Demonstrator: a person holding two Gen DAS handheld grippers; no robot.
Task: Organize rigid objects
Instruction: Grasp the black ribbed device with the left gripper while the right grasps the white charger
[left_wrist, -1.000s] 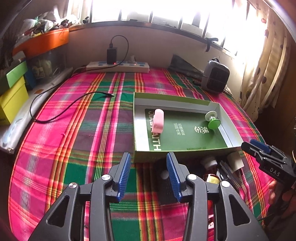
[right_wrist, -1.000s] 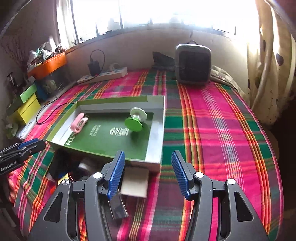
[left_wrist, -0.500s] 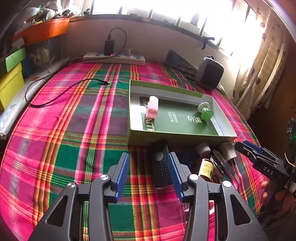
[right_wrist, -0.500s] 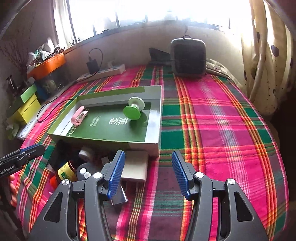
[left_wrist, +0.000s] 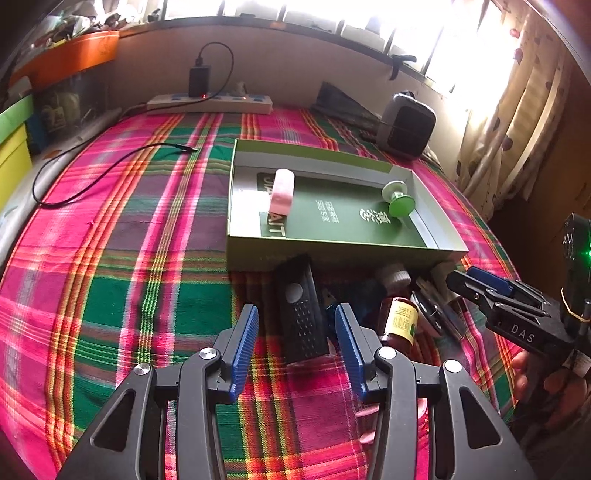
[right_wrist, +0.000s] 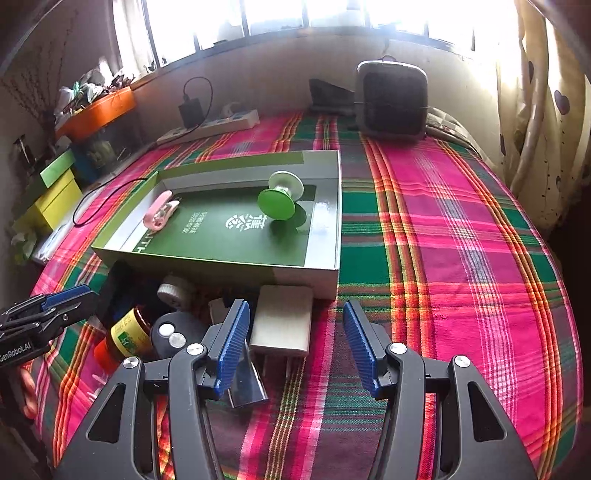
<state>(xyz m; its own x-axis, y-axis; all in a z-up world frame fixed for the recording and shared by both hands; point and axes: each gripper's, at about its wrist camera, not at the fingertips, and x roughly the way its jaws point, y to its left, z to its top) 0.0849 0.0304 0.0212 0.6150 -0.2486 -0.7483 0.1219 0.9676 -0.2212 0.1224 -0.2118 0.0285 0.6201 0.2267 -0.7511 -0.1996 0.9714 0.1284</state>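
Observation:
A shallow green box (left_wrist: 343, 254) on the plaid cloth holds a pink clip (left_wrist: 281, 192) and a green spool (left_wrist: 399, 199). Loose items lie in front of it. My left gripper (left_wrist: 295, 332) is open, and a black remote (left_wrist: 301, 314) lies between its blue pads without touching them. To its right are a brown bottle (left_wrist: 400, 321) and a white-capped bottle (left_wrist: 395, 275). My right gripper (right_wrist: 295, 339) is open above a white adapter (right_wrist: 282, 319), which sits nearer its left pad. A black two-button fob (right_wrist: 171, 336) lies left of it.
A grey heater (right_wrist: 391, 99) and a power strip (left_wrist: 210, 103) stand at the far edge below the window. A black cable (left_wrist: 92, 177) curls on the cloth at left, near yellow and green boxes (right_wrist: 55, 199). A curtain (right_wrist: 535, 110) hangs at right. A shiny strip (right_wrist: 245, 384) lies under the right gripper.
Both views have tipped down toward the near side. The remote, the bottles and the adapter have come into full view in front of the box. The left jaws stand slightly wider.

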